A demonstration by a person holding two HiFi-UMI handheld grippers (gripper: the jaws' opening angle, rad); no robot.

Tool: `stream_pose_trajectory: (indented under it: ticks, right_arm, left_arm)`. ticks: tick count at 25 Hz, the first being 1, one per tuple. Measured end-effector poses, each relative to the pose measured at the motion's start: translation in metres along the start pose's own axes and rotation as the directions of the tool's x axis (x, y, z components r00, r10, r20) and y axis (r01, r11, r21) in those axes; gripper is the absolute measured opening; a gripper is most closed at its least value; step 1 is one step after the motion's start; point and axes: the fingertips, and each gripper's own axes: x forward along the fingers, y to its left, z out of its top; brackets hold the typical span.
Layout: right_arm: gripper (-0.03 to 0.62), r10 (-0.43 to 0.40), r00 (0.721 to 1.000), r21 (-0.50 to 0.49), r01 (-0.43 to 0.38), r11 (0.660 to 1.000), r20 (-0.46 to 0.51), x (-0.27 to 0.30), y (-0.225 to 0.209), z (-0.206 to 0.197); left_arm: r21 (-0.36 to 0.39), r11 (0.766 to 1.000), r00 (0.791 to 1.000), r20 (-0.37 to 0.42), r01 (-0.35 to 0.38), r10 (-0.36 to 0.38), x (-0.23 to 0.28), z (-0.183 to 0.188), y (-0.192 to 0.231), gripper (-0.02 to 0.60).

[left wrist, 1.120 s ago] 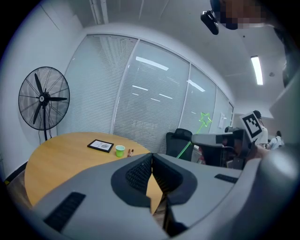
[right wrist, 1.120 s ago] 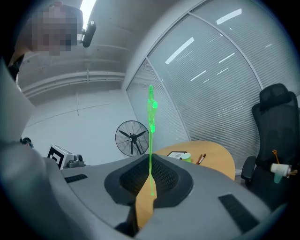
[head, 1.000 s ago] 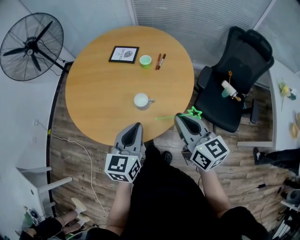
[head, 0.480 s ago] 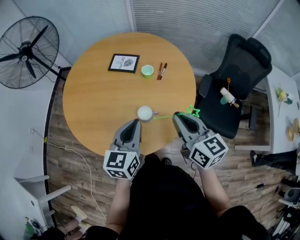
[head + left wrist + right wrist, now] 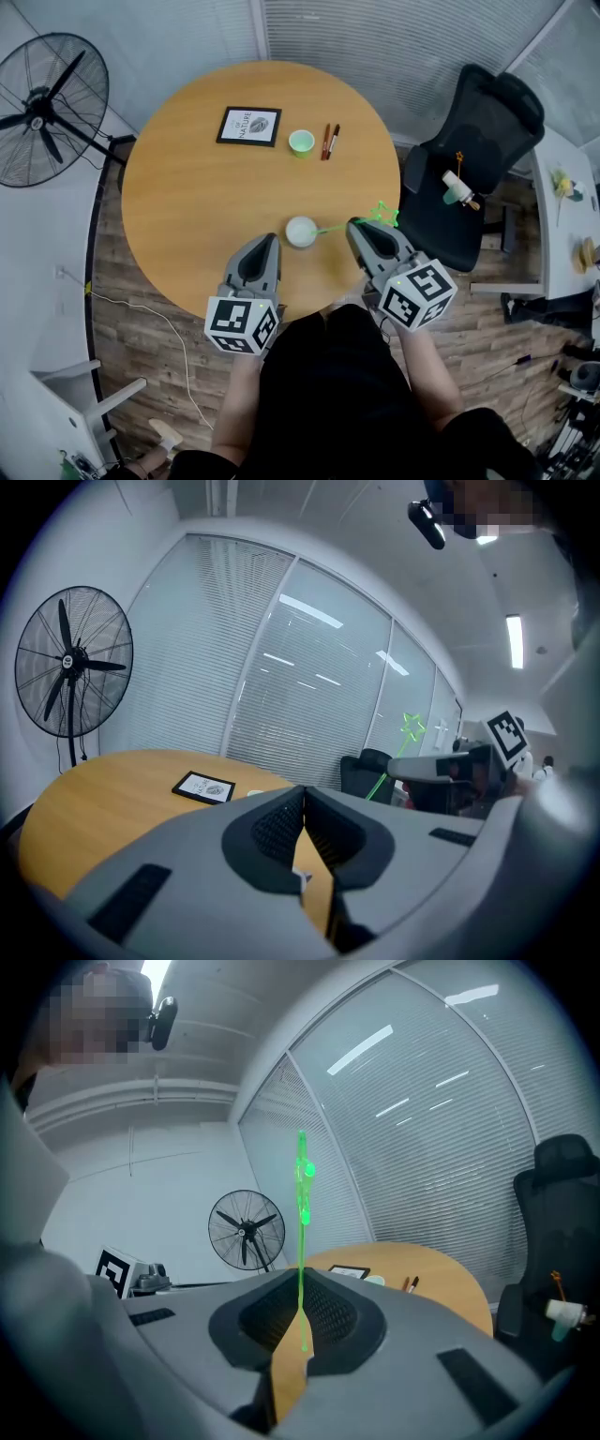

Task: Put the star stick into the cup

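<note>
A white cup [image 5: 301, 231] stands near the front edge of the round wooden table [image 5: 197, 202]. My right gripper [image 5: 357, 229] is shut on the thin green star stick [image 5: 349, 225]. The stick lies nearly level, with its star [image 5: 385, 214] out past the table edge and its bare end just right of the cup's rim. In the right gripper view the stick [image 5: 301, 1241] rises from between the shut jaws of my right gripper [image 5: 300, 1286]. My left gripper [image 5: 266, 241] hangs shut and holds nothing, just left of the cup; its jaws meet in the left gripper view [image 5: 305, 801].
At the table's far side lie a framed card [image 5: 248, 126], a small green cup [image 5: 302, 142] and two markers [image 5: 329, 142]. A black office chair [image 5: 473, 150] with small items on its seat stands to the right, and a floor fan [image 5: 42, 103] to the left.
My right gripper has carried the star stick leftward, so its bare end has come close to the cup's rim. The left gripper has kept its place beside the cup.
</note>
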Motion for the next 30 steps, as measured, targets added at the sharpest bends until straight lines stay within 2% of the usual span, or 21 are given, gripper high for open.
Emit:
stream_pose_trajectory:
  ticks: [12,30]
  right_arm:
    - [0.026,-0.021,0.998,0.052,0.025,0.998,-0.062,0.024,-0.009,-0.027]
    - [0.026,0.025,0.976,0.13,0.004,0.991,-0.217,0.077,-0.041,-0.088]
  left_arm:
    - [-0.003,0.999,0.997,-0.06,0.04,-0.041,0.014,-0.012,0.01,-0.002]
    - [-0.048,0.999,0.988,-0.157,-0.018,0.011,0.037,-0.043,0.032,-0.002]
